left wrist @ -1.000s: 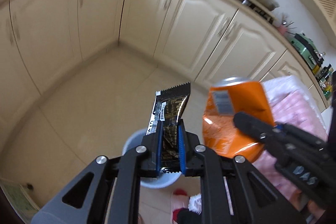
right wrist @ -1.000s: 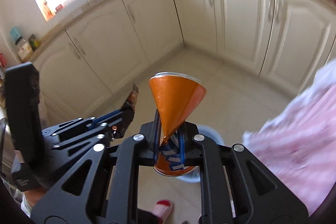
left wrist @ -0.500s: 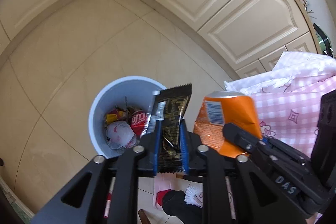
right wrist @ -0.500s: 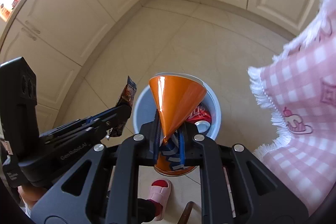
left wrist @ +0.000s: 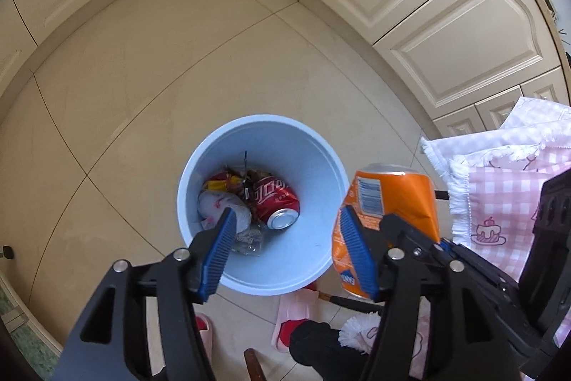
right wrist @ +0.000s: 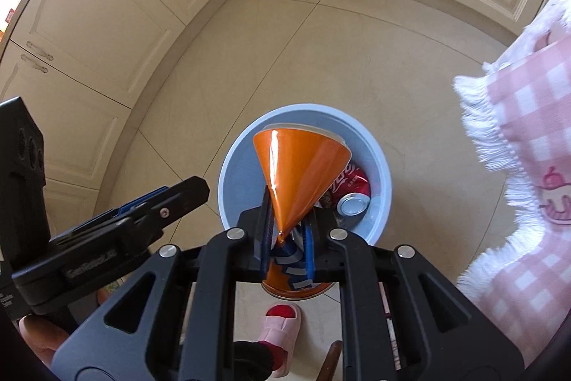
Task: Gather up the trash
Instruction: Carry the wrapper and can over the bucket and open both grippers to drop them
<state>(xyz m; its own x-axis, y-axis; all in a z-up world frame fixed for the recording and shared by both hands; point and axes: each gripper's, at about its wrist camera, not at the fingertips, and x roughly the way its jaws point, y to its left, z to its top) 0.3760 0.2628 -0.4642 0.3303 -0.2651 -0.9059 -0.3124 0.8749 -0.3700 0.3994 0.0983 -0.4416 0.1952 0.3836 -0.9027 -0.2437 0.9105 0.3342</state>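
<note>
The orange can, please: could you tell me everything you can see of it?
The orange can is thin, shiny metal, crushed flat at its middle, with a white printed label and blue lettering near its bottom. The right gripper pinches that crushed waist between blue pads. It hangs above the pale blue bin, apart from it.

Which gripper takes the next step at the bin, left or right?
Right. The right gripper is shut on the crushed orange can above the blue bin. The left gripper is open with nothing between its pads, having just been opening.

Beige tiled floor [left wrist: 150, 88]: light-blue trash bin [left wrist: 321, 159] standing, pink slippers [left wrist: 292, 316] beside.
</note>
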